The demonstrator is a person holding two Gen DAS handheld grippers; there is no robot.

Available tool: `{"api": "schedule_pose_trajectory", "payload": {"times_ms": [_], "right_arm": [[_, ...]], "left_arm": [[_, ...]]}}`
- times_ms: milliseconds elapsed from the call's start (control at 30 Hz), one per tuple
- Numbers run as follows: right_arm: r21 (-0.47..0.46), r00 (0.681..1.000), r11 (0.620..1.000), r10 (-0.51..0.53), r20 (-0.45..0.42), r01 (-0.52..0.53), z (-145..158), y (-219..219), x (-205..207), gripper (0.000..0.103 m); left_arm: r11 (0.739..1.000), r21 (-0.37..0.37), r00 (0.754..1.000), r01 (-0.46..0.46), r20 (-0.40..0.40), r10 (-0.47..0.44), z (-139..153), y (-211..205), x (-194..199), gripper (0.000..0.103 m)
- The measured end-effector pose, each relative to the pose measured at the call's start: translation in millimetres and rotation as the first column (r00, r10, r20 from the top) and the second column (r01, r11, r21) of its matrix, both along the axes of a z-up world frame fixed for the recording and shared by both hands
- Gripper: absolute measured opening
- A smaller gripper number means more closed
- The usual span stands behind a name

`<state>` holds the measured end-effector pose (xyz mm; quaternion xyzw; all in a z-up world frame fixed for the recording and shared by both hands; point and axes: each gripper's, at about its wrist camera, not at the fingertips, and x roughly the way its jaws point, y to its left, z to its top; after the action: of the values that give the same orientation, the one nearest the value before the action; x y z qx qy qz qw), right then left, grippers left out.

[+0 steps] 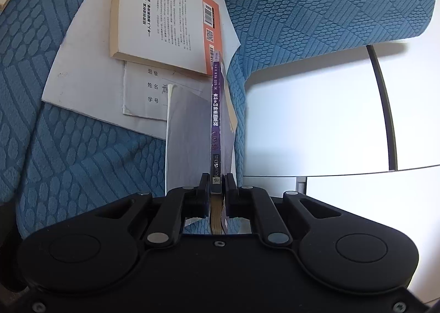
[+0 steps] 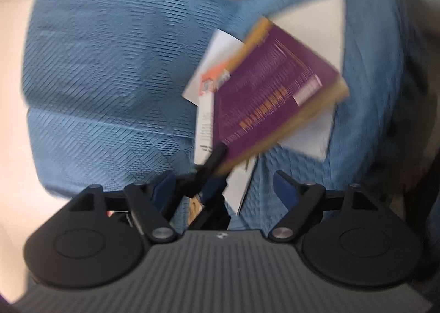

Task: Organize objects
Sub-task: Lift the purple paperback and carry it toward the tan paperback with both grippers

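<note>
The left gripper is clamped on the near end of the purple book, which stands on edge, spine up, above the blue cushion. Beyond it, an orange-backed book rests on white papers on the cushion. The right gripper has its jaws spread wide, holding nothing; the purple book sits further off, blurred.

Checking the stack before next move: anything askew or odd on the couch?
Yes. Papers and the white-and-orange book lie skewed on the blue cushion. The purple book stands on edge, clamped in the left tool.
</note>
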<state>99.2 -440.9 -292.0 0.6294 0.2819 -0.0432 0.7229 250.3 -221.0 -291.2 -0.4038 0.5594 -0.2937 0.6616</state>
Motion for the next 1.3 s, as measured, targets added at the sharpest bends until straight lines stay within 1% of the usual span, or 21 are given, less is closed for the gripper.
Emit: {"api": "schedule_pose_trajectory", "payload": {"times_ms": [67,200,267,333,433,467,500,533,600,633,700,767,800,867,1000,1167,1233,1300], "right_arm": [[0.078,0.999,0.996,-0.038,-0.020,0.039,-14.2,0.1,2.1,0.081],[0.136,0.990,0.981,-0.127,-0.062,0.135,-34.8,-10.1,1.5,0.081],[0.143,0.983,0.973,-0.171,-0.072,0.179,-40.8,-17.9,-0.1,0.081],[0.129,0.976,0.968,-0.204,-0.082,0.213,-42.3,-27.8,-3.1,0.080],[0.114,0.973,0.967,-0.220,-0.074,0.228,-42.4,-39.6,-6.2,0.079],[0.096,0.972,0.968,-0.226,-0.070,0.232,-40.9,-42.9,-7.3,0.078],[0.077,0.972,0.970,-0.226,-0.068,0.231,-39.3,-45.7,-7.5,0.072],[0.066,0.974,0.973,-0.218,-0.067,0.223,-38.6,-48.0,-6.5,0.070],[0.061,0.979,0.979,-0.191,-0.068,0.196,-40.1,-49.8,-2.7,0.067],[0.059,0.982,0.983,-0.172,-0.075,0.176,-41.4,-50.3,0.5,0.064],[0.044,0.984,0.987,-0.149,-0.097,0.154,-44.1,-52.3,2.0,0.049],[0.037,0.984,0.987,-0.154,-0.093,0.158,-44.3,-50.9,1.5,0.042],[0.031,0.984,0.987,-0.157,-0.082,0.160,-42.2,-51.2,0.6,0.038],[-0.005,0.986,0.988,-0.155,-0.059,0.155,-33.2,-50.6,-0.1,0.033],[-0.095,0.995,0.990,-0.101,0.006,0.101,-8.0,-52.0,0.2,0.025],[-0.227,0.998,0.974,-0.014,0.067,0.029,36.4,-47.3,5.8,0.024],[-0.256,0.997,0.967,0.016,0.072,0.003,50.9,-41.9,16.7,0.024],[-0.270,0.996,0.963,0.038,0.076,-0.016,63.0,-36.9,16.4,0.025]], "left_arm": [[1.000,0.011,1.000,-0.001,0.004,0.001,2.4,-0.7,-1.2,0.008],[1.000,0.026,1.000,-0.002,0.017,0.001,6.6,1.1,-1.1,0.008],[1.000,0.023,1.000,0.002,0.029,-0.003,9.6,3.2,-0.7,0.008],[1.000,0.026,0.999,0.000,0.039,-0.001,12.2,5.7,-0.2,0.008],[0.999,0.032,0.999,-0.002,0.049,0.001,13.9,9.3,0.1,0.008],[0.999,0.033,0.999,-0.002,0.051,0.000,14.3,10.2,-0.2,0.008],[0.999,0.034,0.999,-0.001,0.051,-0.001,14.6,10.6,-0.6,0.008],[0.999,0.035,0.999,0.000,0.052,-0.002,14.4,10.8,-1.1,0.008],[0.999,0.037,0.999,0.000,0.052,-0.002,13.8,11.6,-1.7,0.008],[0.999,0.043,0.998,-0.001,0.057,-0.001,13.9,11.9,-1.8,0.008],[0.999,0.055,0.998,0.001,0.065,-0.004,15.4,12.7,-1.8,0.008],[0.998,0.068,0.997,0.003,0.074,-0.008,17.7,13.8,-2.4,0.008],[0.997,0.071,0.997,0.003,0.080,-0.009,19.3,14.8,-3.0,0.008],[0.998,0.070,0.996,0.002,0.091,-0.008,23.7,17.6,-4.3,0.009],[0.998,0.057,0.993,-0.002,0.122,-0.005,42.6,26.4,-7.2,0.011],[1.000,0.025,0.989,-0.011,0.149,0.007,68.3,38.8,-13.0,0.015],[1.000,0.014,0.988,-0.017,0.151,0.014,76.8,46.2,-14.6,0.015],[1.000,0.003,0.986,-0.018,0.169,0.017,86.5,53.8,-17.2,0.015]]}}
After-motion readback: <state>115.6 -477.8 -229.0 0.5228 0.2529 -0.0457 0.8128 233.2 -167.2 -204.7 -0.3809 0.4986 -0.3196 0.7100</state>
